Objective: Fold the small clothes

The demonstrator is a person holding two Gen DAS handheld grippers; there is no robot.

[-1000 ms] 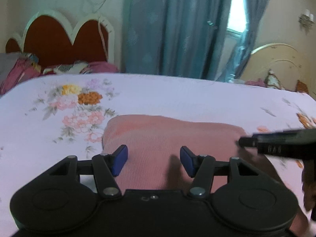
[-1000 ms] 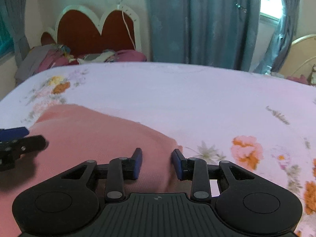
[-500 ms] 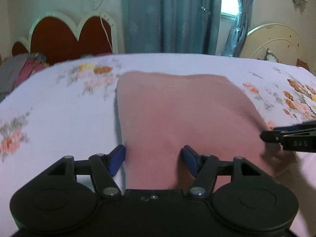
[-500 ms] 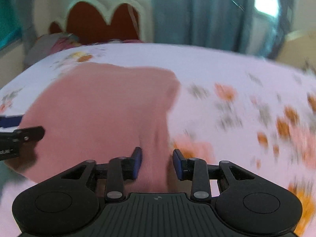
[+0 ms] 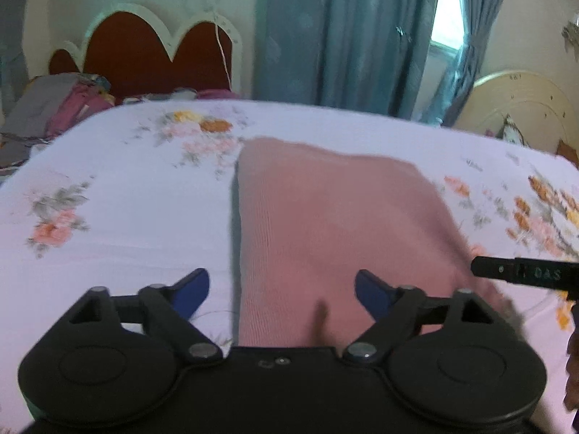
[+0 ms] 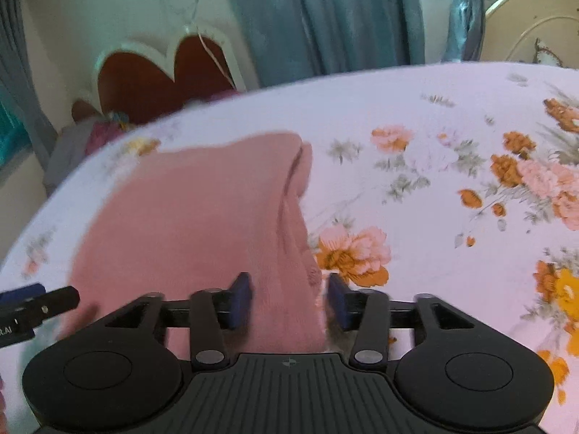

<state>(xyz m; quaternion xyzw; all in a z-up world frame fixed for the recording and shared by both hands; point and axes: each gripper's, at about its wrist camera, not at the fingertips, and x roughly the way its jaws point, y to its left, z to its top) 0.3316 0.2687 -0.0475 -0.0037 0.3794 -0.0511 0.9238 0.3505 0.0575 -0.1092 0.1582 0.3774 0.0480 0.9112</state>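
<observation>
A pink knit cloth [image 5: 325, 224] lies folded flat on the floral bedsheet [image 5: 119, 195]. My left gripper [image 5: 282, 291] hangs over its near left part, jaws opening; the cloth's left edge runs between the blue pads [image 5: 191, 289], which stand clear of it. The right wrist view shows the same cloth [image 6: 195, 209], with a doubled fold along its right side. My right gripper [image 6: 289, 300] straddles the near right corner, jaws opening, pads not pressing. Each gripper's finger shows in the other's view: the right's [image 5: 521, 273], the left's [image 6: 36, 303].
A red headboard [image 5: 144, 58] with white trim stands behind the bed, with a heap of clothes [image 5: 54, 108] at its foot on the left. Blue curtains [image 5: 343, 36] hang at the back. A cream headboard [image 5: 517, 105] stands far right.
Both grippers pulled back toward the near edge of the bed, so more of the cloth shows. Both pairs of jaws spread wider and came off the cloth's near edge.
</observation>
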